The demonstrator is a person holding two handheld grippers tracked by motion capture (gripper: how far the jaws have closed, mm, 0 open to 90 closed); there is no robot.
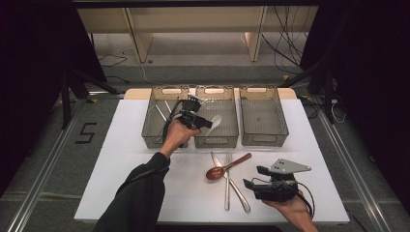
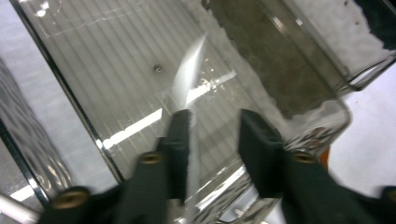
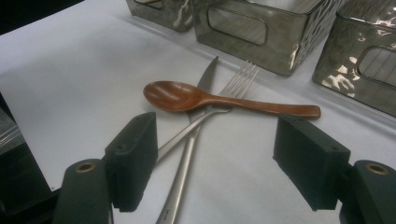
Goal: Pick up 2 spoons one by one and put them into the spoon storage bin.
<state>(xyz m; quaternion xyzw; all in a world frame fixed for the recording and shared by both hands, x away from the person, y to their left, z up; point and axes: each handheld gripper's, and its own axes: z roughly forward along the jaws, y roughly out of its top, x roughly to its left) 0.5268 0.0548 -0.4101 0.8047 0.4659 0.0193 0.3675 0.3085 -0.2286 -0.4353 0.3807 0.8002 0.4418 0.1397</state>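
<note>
High view: a white table (image 1: 145, 193) stands on grey floor, where a taped "5" (image 1: 86, 132) lies at nine o'clock. Three grey bins (image 1: 264, 123) line its twelve o'clock edge. The left gripper (image 1: 209, 122) hangs over the middle bin (image 1: 216, 141) with a pale spoon (image 1: 215, 121) at its tips.

Left gripper view: jaws parted, the blurred spoon (image 2: 190, 70) beside one pad, not pinched.

Right gripper view: the right gripper (image 3: 215, 161) has its jaws spread wide, empty, before one wooden spoon (image 3: 224, 100), one knife (image 3: 184, 177) and one fork (image 3: 233, 86).
</note>
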